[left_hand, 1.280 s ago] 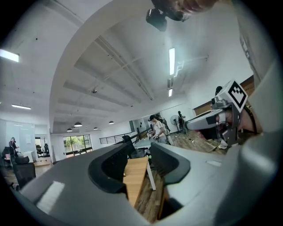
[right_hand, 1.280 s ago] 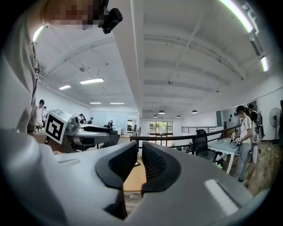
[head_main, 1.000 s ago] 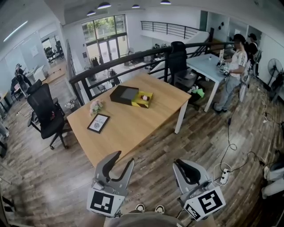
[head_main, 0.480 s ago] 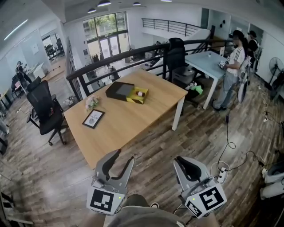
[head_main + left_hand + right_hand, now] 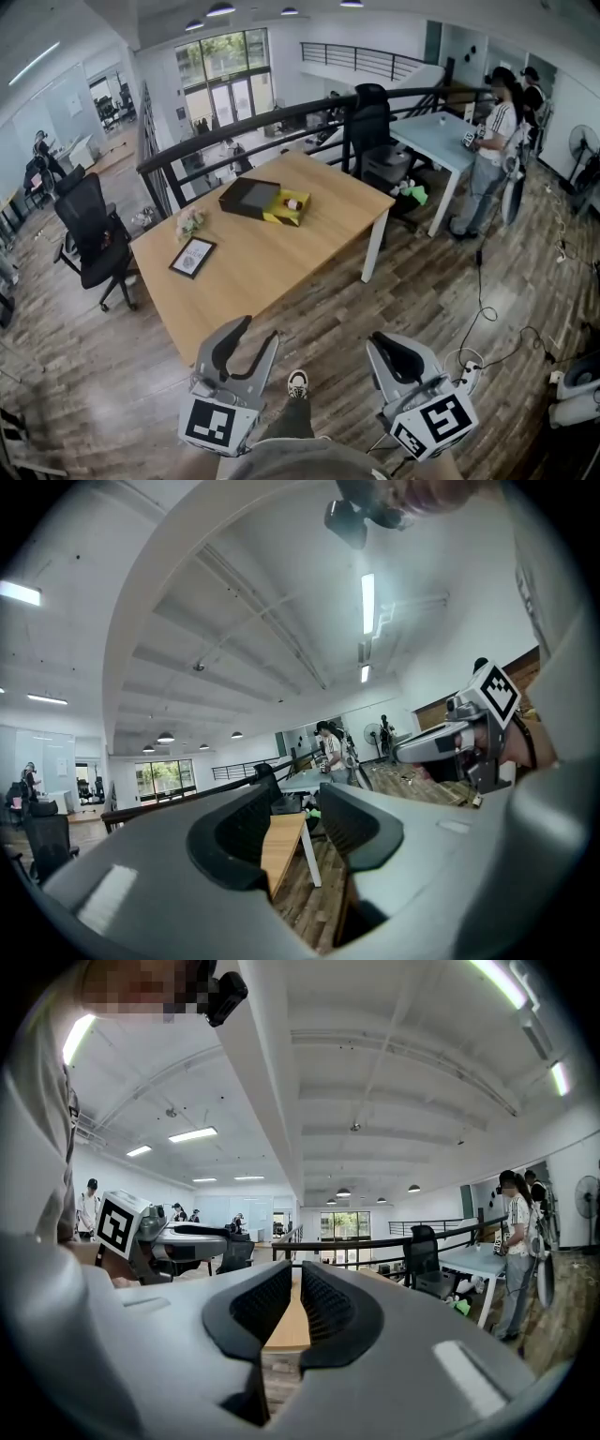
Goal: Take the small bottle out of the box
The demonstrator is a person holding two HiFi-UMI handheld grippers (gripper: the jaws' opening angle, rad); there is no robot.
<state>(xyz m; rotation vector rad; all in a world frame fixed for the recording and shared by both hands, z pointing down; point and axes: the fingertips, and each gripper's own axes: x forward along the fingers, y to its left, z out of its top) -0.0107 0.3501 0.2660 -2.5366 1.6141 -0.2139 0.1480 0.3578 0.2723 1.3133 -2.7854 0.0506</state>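
I am stepping toward the surface (image 5: 272, 262). One shoe (image 5: 297, 382) now sits forward between my two grippers at the bottom centre of the head view, where a moment ago both feet were tucked at the very bottom edge. The surface's near corner has slid a little lower and to the left. So I judge this is still the approach, and the reach has not begun.

The left gripper (image 5: 261, 328) hangs at the lower left with its fingers held moderately wide. Its own view shows only the surface's edge and the floor between them. The right gripper (image 5: 377, 340) is at the lower right, its fingers drawn narrow with the tips all but meeting and nothing in them.

The box (image 5: 246, 197) lies well away from both grippers, above centre in the frame near the surface's far edge. Its black half shows a flat grey inside, and I can't tell what is in it. Touching it on the right is the yellow tray (image 5: 277, 217), and the small bottle (image 5: 292, 202) lies on its side in that tray. It is pale, with a dark end.
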